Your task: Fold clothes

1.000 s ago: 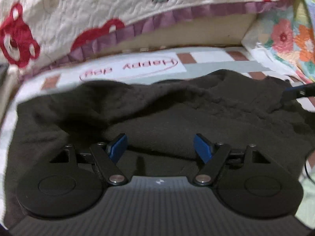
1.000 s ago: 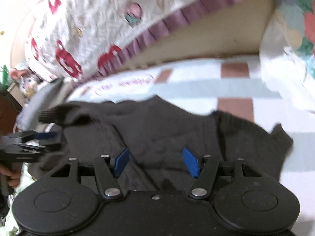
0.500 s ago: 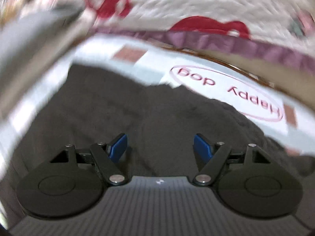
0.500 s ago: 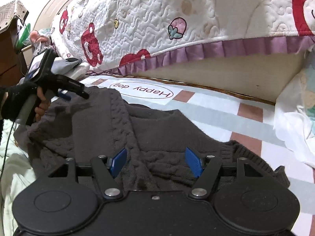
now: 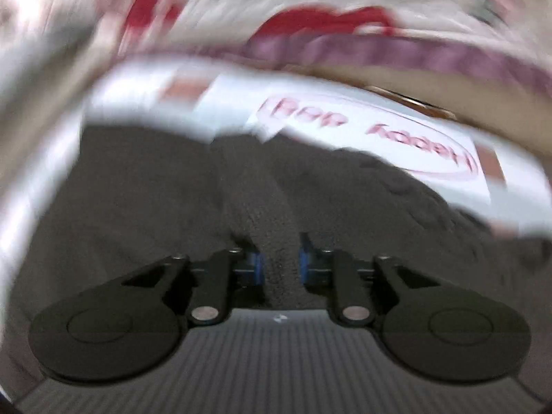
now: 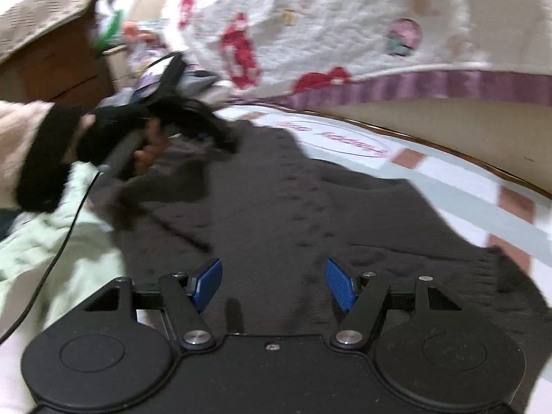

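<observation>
A dark brown knitted sweater [image 5: 165,193] lies spread on the bed sheet and fills the lower half of both views. My left gripper [image 5: 278,269] is shut on a raised ridge of the sweater, with knit pinched between its blue pads. The right wrist view shows that same left gripper [image 6: 224,141] at the sweater's [image 6: 293,189] far left edge, held by a gloved hand [image 6: 151,148]. My right gripper [image 6: 272,281] hovers open over the sweater's near part, nothing between its fingers. The left wrist view is heavily blurred.
A white quilt with red bears and a purple frill [image 6: 345,17] hangs behind the sweater. The checked sheet carries a "Happy dog" label [image 6: 331,138]. Light green fabric [image 6: 51,241] and a black cable lie at the left, beside a wooden cabinet [image 6: 58,65].
My left gripper swung to the sweater's left side and its fingers closed from wide open onto a fold of knit. My right gripper stayed open over the sweater.
</observation>
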### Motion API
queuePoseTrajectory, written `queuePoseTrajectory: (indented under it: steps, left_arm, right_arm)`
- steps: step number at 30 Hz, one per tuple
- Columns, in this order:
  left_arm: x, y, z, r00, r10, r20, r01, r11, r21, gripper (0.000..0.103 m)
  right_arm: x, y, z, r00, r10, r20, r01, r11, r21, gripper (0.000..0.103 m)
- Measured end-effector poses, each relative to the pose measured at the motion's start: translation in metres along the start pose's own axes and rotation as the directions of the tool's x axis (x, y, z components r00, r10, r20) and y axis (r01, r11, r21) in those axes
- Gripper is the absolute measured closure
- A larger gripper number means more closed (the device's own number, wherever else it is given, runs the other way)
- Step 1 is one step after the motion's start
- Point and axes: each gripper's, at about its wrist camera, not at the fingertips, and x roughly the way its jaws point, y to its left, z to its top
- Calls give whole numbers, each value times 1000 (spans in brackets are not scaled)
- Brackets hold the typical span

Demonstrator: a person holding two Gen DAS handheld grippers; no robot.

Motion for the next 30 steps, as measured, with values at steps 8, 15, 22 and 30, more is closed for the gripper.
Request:
queuePoseTrajectory:
  steps: [8,15,22,30]
  left_arm:
    - [-58,-24,8,992,71,106,-87,984,156,68]
    - [-48,38,-51,982,163,-98,-154,983,96,49]
    - [-95,144,-117,965,169,-199,-222,933,-285,27]
    - [-102,194,-177,987,-29,-158,-79,768,-636,21]
  right_arm:
    - [5,6,1,998,-4,-61,2,1000,-23,32]
    - [-6,29,8,997,-65,-47,59,990,-132,89]
    - [-1,74,4,994,29,-109,-54,971,-235,89]
    - [31,105,-14,971,6,-240,-98,921,-377,86]
